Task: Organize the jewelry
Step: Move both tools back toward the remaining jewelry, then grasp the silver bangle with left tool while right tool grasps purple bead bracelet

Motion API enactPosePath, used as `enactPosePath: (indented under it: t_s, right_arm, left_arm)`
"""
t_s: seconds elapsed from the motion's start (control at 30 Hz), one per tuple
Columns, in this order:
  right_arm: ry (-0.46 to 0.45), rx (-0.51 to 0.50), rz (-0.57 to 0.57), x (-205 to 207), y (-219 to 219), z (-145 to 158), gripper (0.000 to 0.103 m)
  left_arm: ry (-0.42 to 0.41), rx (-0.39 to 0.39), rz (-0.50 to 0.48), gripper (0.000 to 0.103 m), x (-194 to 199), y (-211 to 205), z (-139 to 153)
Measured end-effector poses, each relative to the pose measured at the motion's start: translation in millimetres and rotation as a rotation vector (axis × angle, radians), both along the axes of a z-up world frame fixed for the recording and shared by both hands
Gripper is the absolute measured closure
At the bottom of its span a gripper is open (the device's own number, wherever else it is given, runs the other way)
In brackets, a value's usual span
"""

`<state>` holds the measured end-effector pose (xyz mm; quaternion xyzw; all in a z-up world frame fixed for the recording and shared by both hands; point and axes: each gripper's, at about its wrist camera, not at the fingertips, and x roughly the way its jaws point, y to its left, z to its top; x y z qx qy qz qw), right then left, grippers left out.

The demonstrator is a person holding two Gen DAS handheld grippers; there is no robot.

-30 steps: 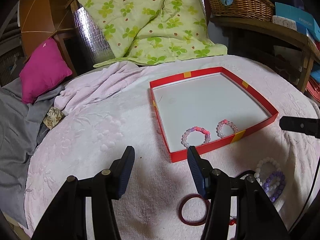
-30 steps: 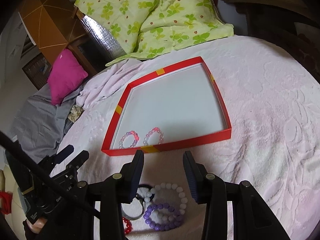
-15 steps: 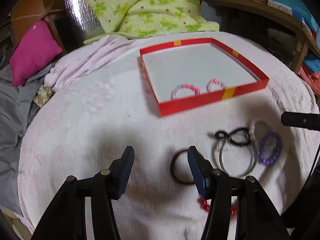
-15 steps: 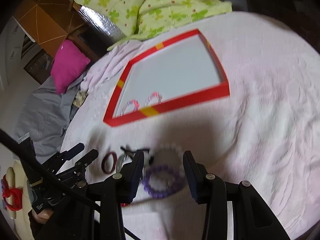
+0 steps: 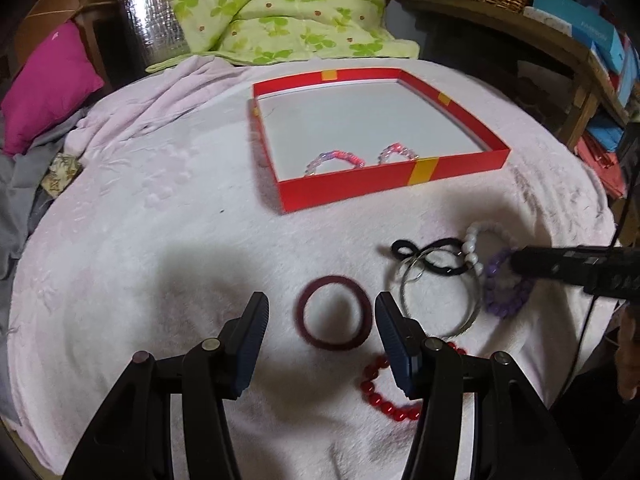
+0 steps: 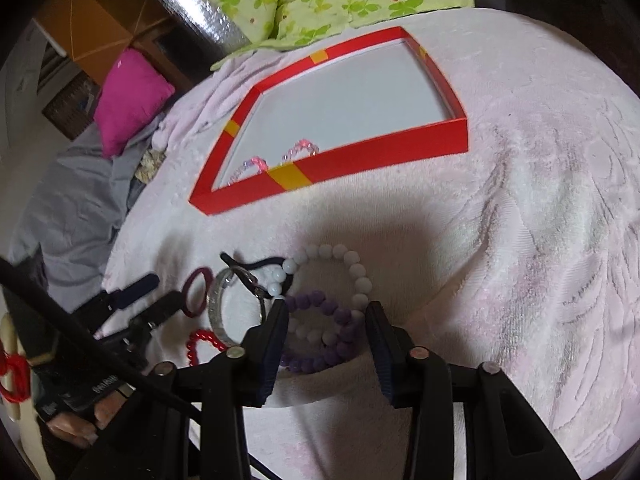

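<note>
The red box (image 5: pixel 394 182) serves as the landmark; it lies on a pale pink blanket (image 5: pixel 160 208) with its white floor open to view. Far to its left, off the blanket, lies a magenta cushion (image 5: pixel 44 88), and behind it a green floral quilt (image 5: pixel 280 12).

Inside the box, against the near wall, rest two pink beaded bracelets (image 5: pixel 334 160), side by side and partly hidden by that wall.

In front of the box, on the blanket, the left gripper (image 5: pixel 320 312) hangs with its jaws apart, gripping nothing. A dark red bangle (image 5: pixel 333 312) lies flat between the two fingertips, clear of both pads as far as the left wrist view shows. Just nearer than the bangle, by the right fingertip, curls a red bead bracelet (image 5: pixel 384 394), partly hidden by the finger.

Further right, still in front of the box, sits a clear bangle (image 5: pixel 440 300), with a black hair tie (image 5: pixel 430 256) crossing its far edge. A white bead bracelet (image 6: pixel 340 268) lies next, overlapping a purple bead bracelet (image 6: pixel 320 332).

The right gripper (image 6: pixel 326 312) stands over that pair with its jaws narrowed; they have just been closing. Parts of the purple and white beads sit between the tips, but the pads do not appear to press on them.
</note>
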<state>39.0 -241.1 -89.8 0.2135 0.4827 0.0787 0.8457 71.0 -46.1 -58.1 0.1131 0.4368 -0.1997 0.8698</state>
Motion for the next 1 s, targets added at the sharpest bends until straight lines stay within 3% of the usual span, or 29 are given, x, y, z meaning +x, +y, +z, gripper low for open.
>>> enactPosePath:
  t_s: [0.2,0.5,0.57,0.7,0.83,1.0]
  right_arm:
    - [0.012,-0.074,0.028,-1,1,-4,0.087]
    - [-0.019,-0.059,-0.016,-10,-19,5,0.092]
    - [-0.024,-0.049,-0.035,-11,-25,7,0.092]
    - [-0.035,-0.028,-0.068,-13,-36,10,0.092]
    - [-0.034,-0.016,-0.086,-15,-42,11,0.092]
    - [-0.034,-0.009,-0.085,-13,-40,11,0.093]
  left_arm:
    - [0.038,-0.024,-0.063,0.047,6,-9,-5]
    - [0.070,-0.041,-0.151,0.048,4,-32,-12]
    - [0.088,-0.052,-0.156,0.061,7,-34,-15]
    - [0.107,-0.069,-0.162,0.070,11,-38,-17]
    - [0.118,-0.090,-0.178,0.091,11,-37,-17]
    - [0.113,-0.081,-0.191,0.095,8,-38,-19]
